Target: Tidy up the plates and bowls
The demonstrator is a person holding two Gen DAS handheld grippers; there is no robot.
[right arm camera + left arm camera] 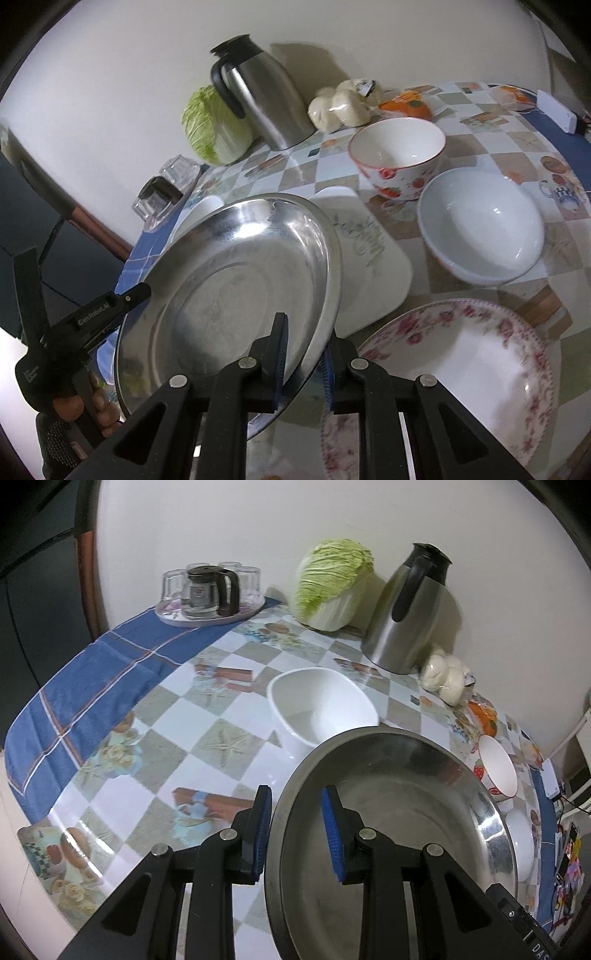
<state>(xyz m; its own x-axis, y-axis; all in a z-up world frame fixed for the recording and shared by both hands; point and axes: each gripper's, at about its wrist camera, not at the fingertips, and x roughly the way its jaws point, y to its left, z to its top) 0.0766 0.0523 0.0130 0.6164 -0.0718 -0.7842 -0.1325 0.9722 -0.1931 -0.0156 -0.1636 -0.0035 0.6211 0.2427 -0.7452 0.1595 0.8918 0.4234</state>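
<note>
A round steel plate (399, 812) (229, 280) hangs tilted above the table, held at two sides. My left gripper (297, 830) is shut on its left rim, one blue pad inside and one outside. My right gripper (304, 365) is shut on the near right rim. The left gripper (136, 291) also shows in the right wrist view at the plate's far edge. On the table stand a white squarish bowl (321, 705), a strawberry-pattern bowl (399, 155), a plain white bowl (480, 225), a white rectangular plate (369, 258) and a floral plate (461, 369).
Along the wall stand a steel thermos jug (410, 616), a cabbage (332, 579), a tray of glasses with a teapot (210, 590) and a bag of buns (443, 675). A blue cloth (92, 686) covers the table's left end. A hand (85, 406) grips the left tool.
</note>
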